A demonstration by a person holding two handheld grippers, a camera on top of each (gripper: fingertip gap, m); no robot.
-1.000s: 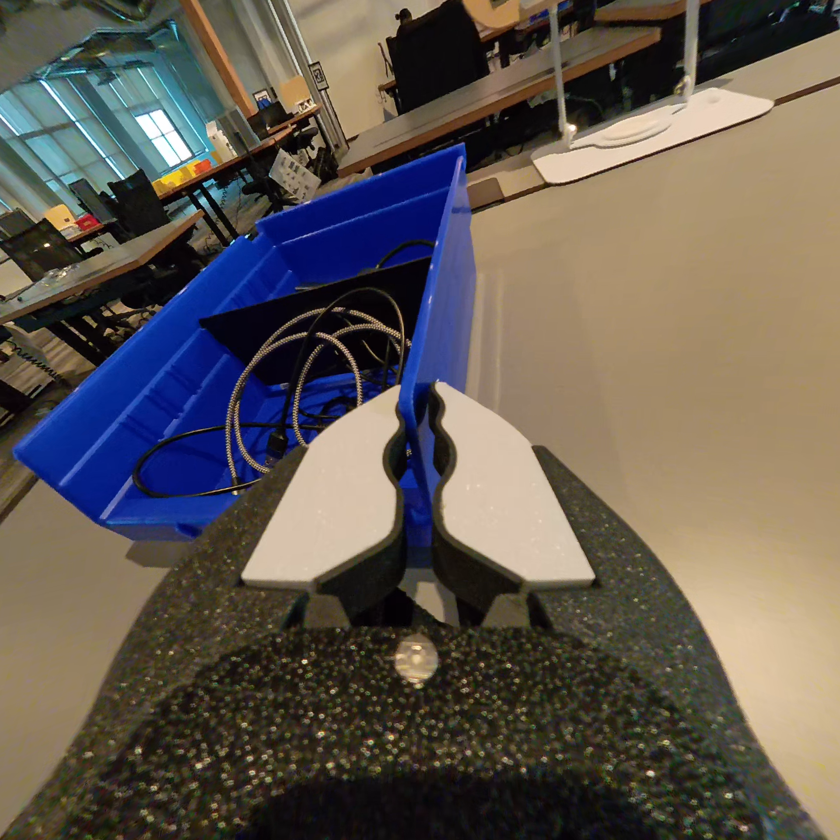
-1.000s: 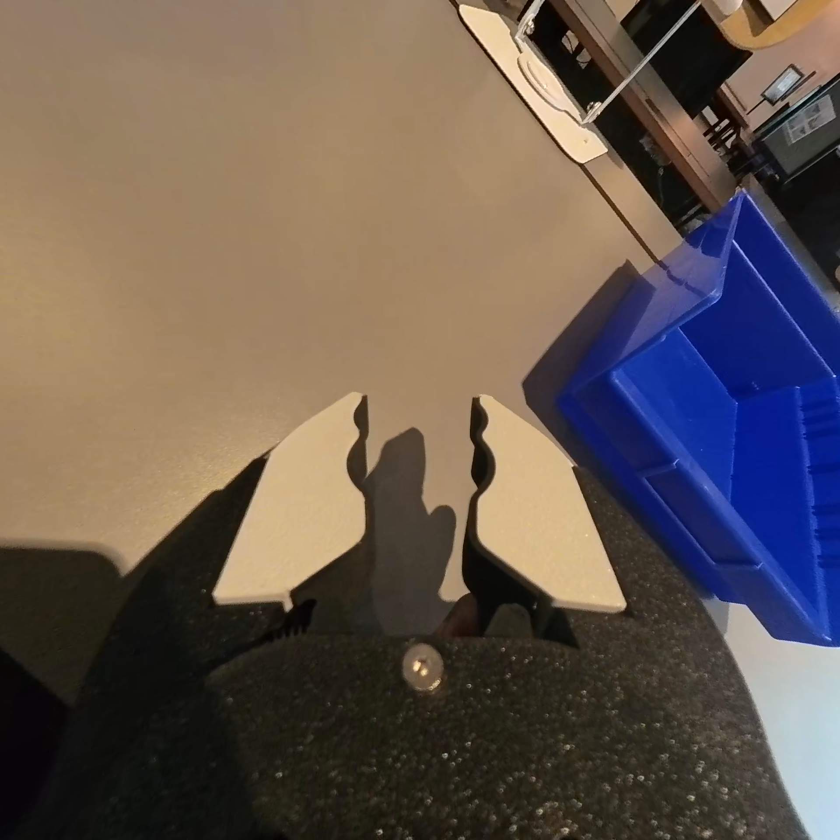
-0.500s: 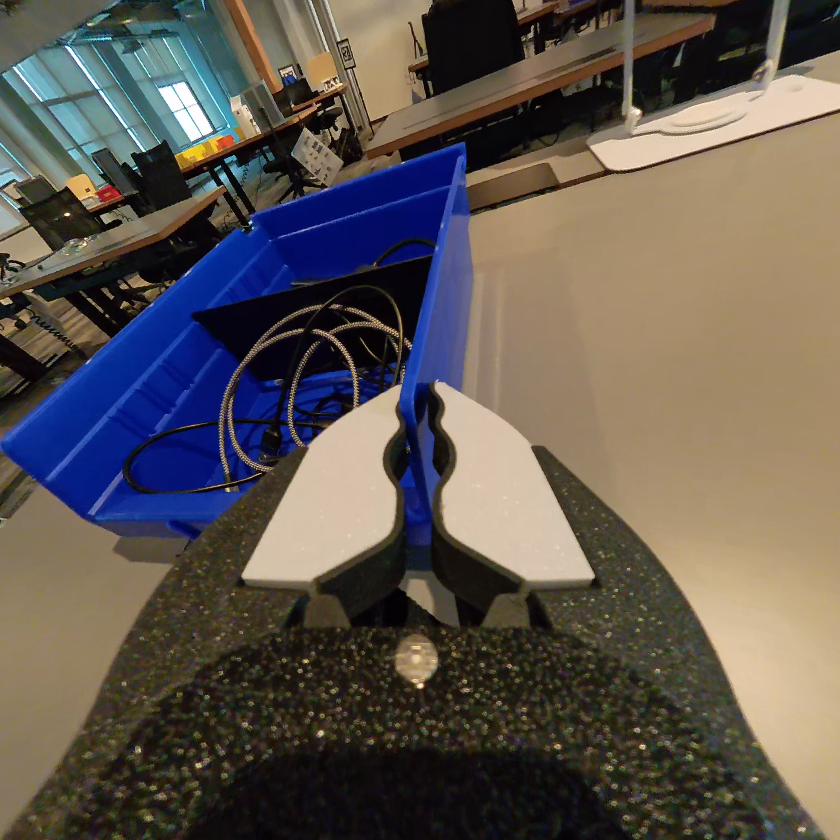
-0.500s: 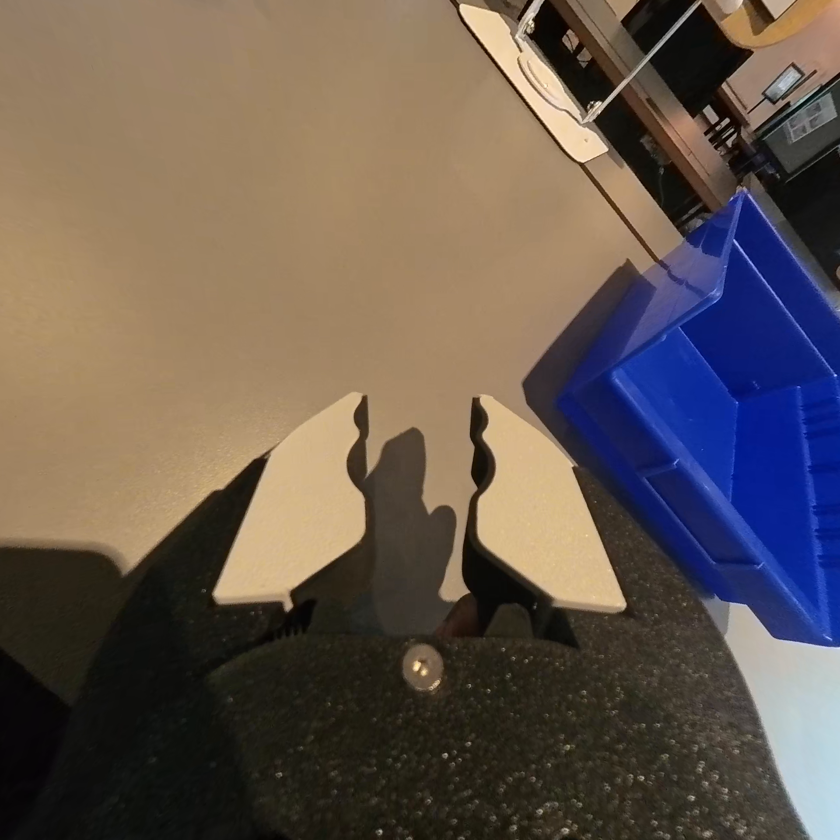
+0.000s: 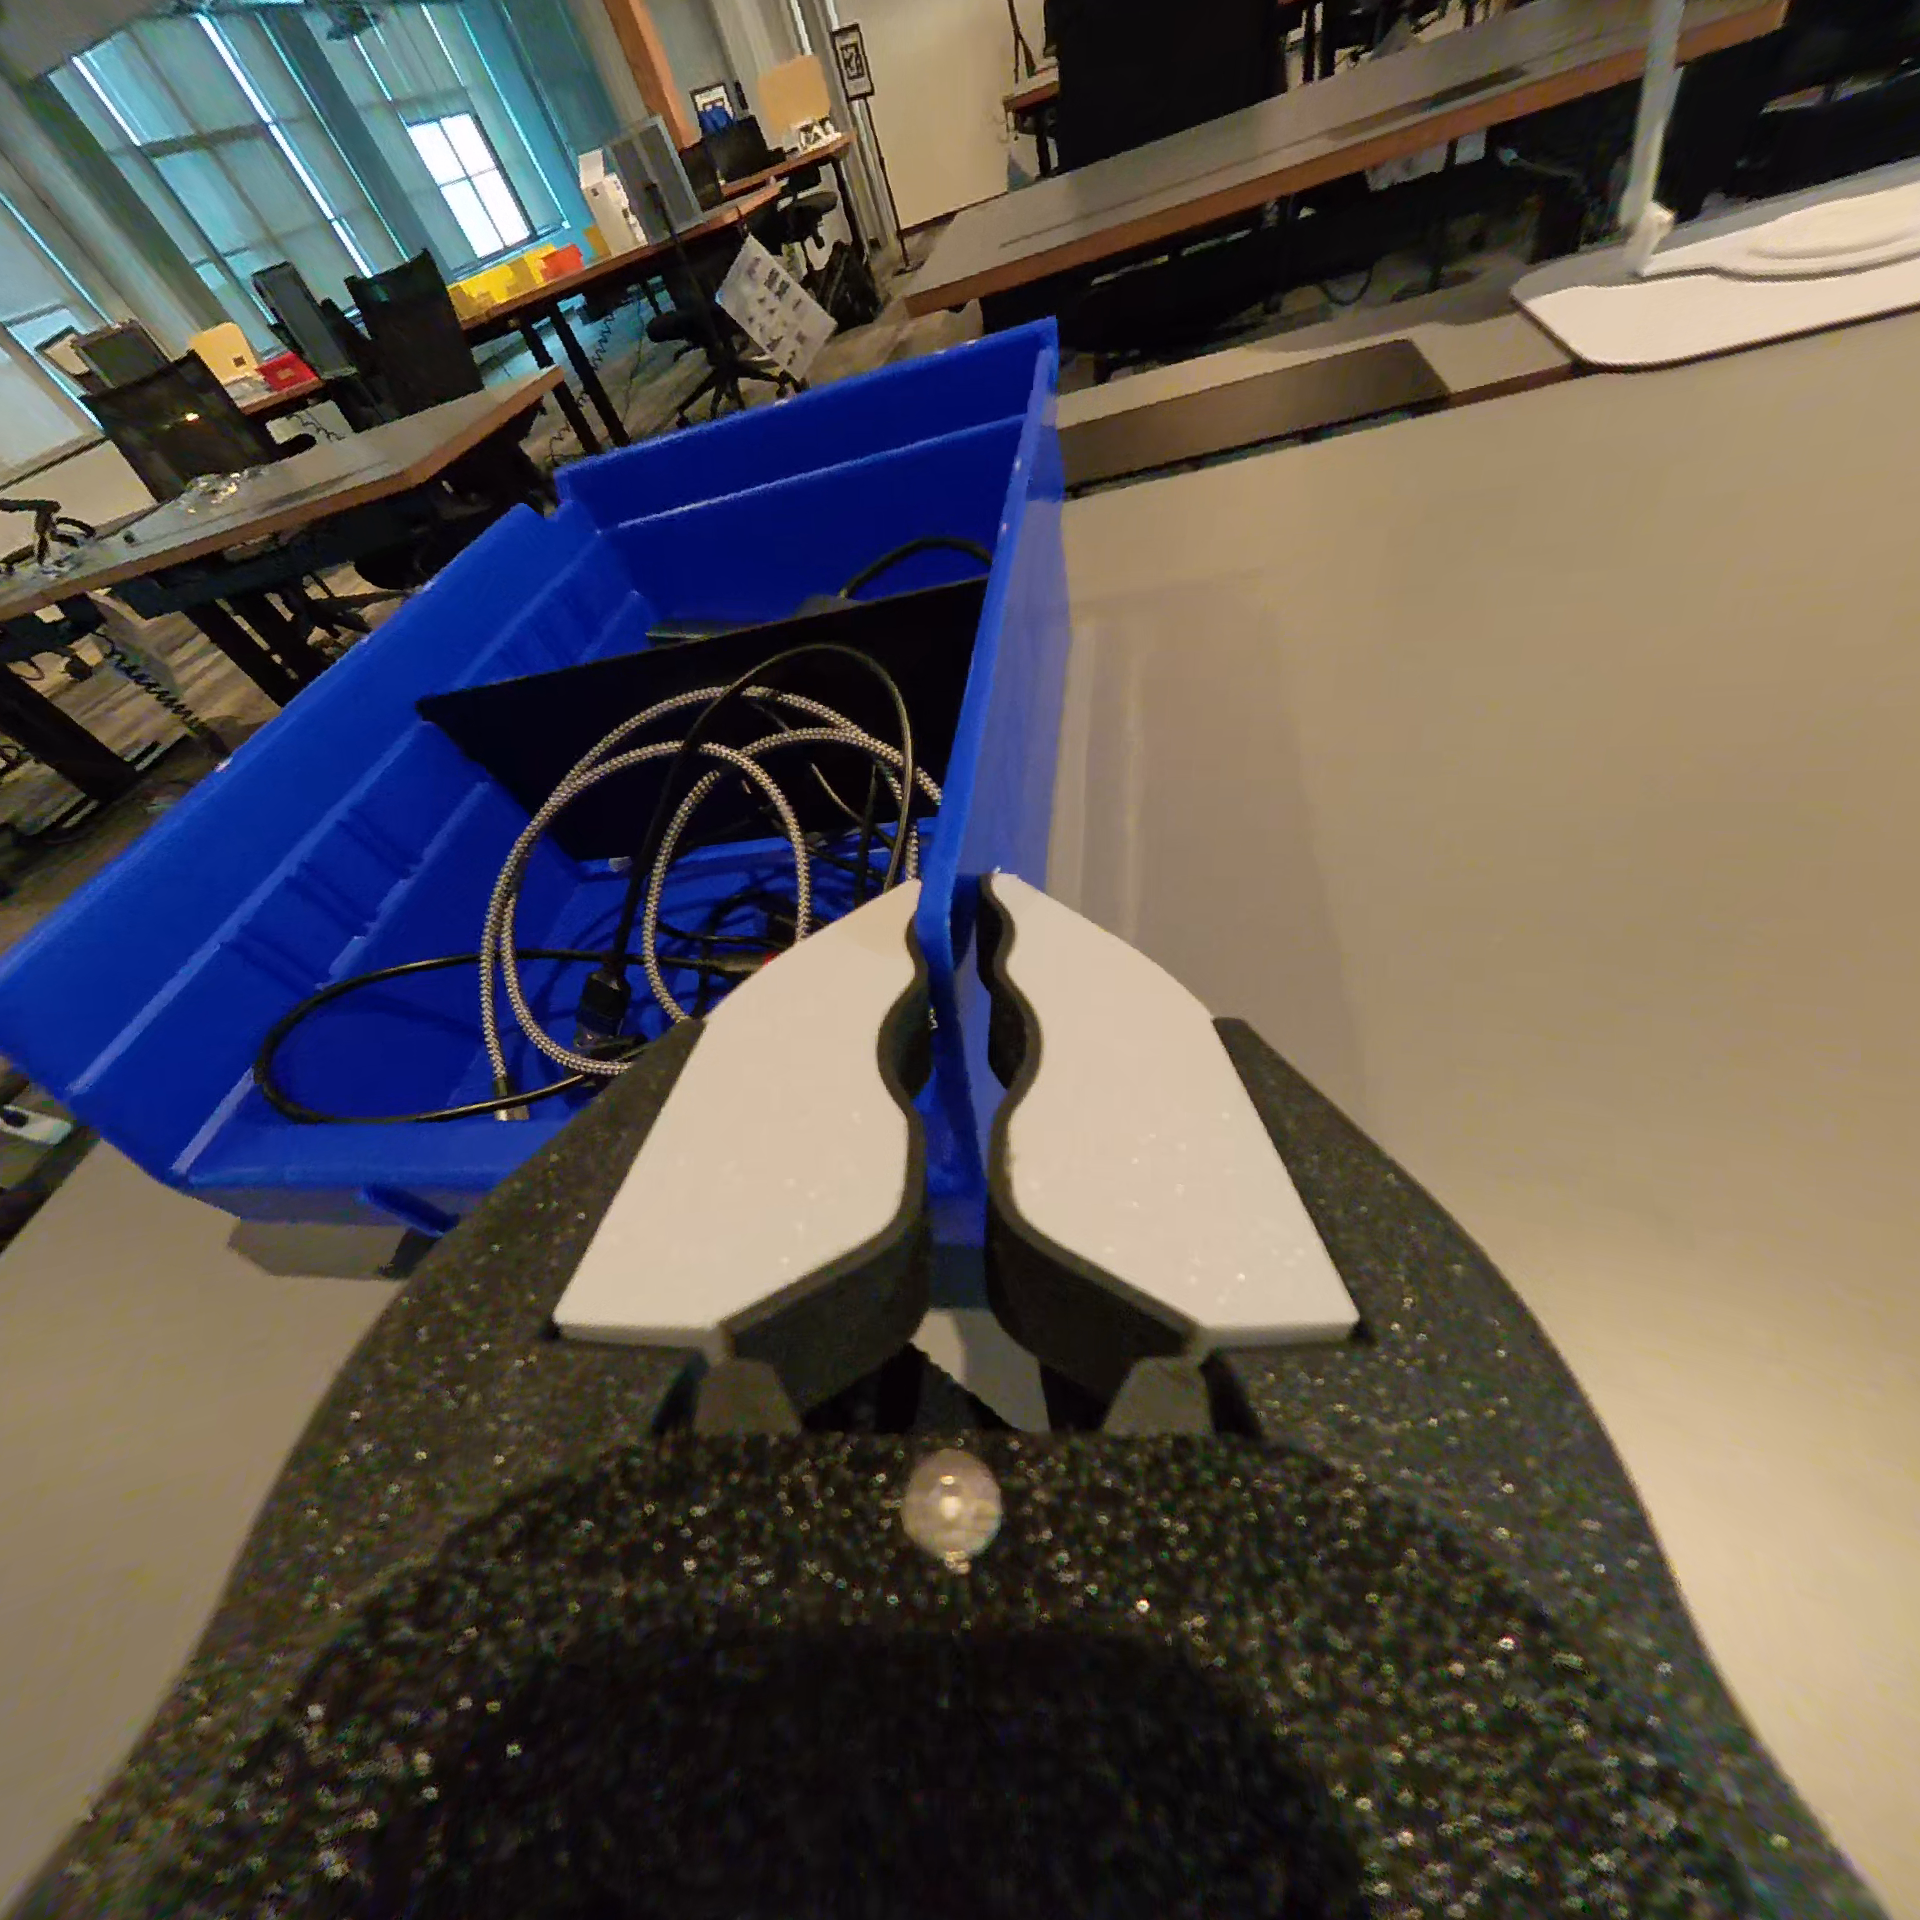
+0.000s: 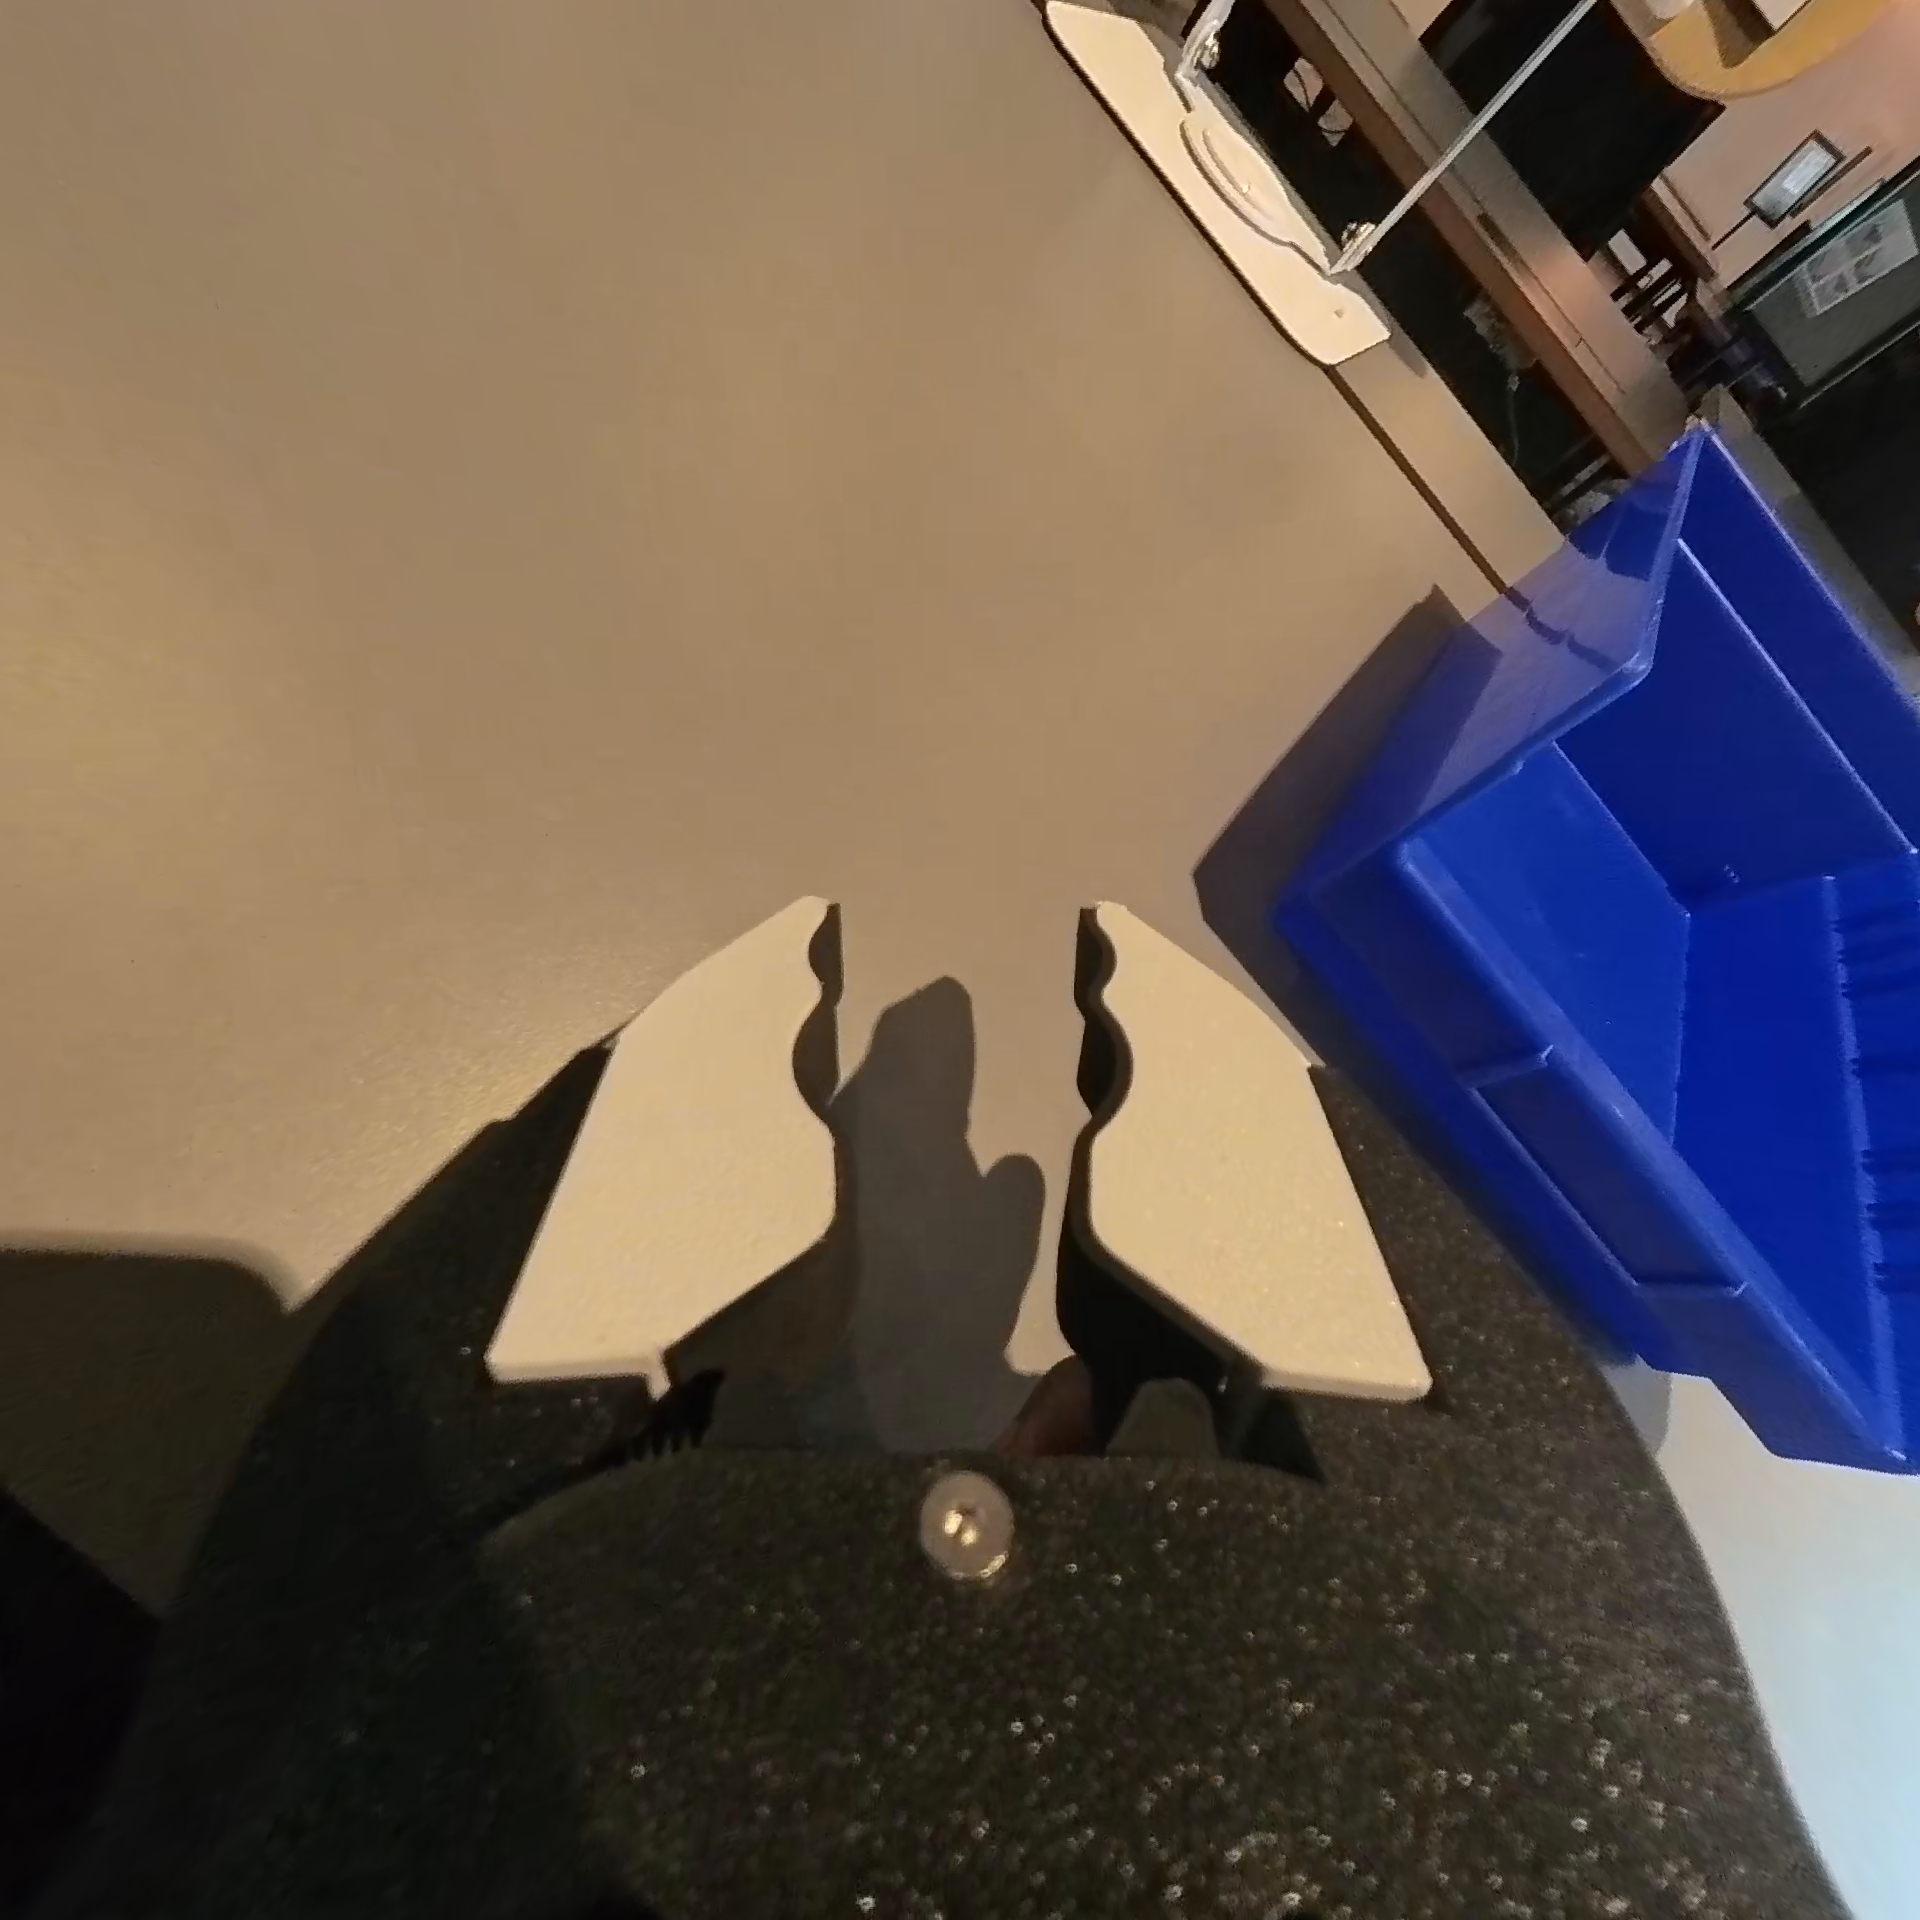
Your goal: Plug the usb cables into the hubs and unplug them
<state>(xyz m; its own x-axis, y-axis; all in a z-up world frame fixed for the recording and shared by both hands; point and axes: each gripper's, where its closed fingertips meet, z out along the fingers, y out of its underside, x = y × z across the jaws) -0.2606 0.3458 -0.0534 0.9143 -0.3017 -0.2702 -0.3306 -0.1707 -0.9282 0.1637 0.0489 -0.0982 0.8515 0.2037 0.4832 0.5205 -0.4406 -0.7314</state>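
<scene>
Left wrist view: the left gripper (image 5: 951,894), 2 grey flat fingers on a speckled black body, is closed on the right-hand side wall of the deep blue plastic bin (image 5: 322,883); the wall's rim runs up between the fingers with 1 finger inside the bin and 1 outside. The bin stands on the grey matte tabletop (image 5: 1507,831), near its left edge. Inside the bin, the near compartment holds a loose tangle of usb cables: a grey-and-white braided cable (image 5: 540,862) coiled in loops and a thin black cable (image 5: 312,1029) lying along the floor, with a dark plug end (image 5: 601,1006) resting among them. A black flat divider panel (image 5: 665,717) stands across the bin behind the cables, and another black cable loop shows behind it. Whether a hub lies in the bin cannot be told.

Right wrist view: the right gripper (image 6: 956,925) hovers over bare tabletop, fingers spread well apart and holding nothing; its shadow falls between them. The blue bin (image 6: 1558,935) sits just beside it, to the right. A white flat base plate (image 6: 1226,177) with a thin metal rod lies at the far table edge.
</scene>
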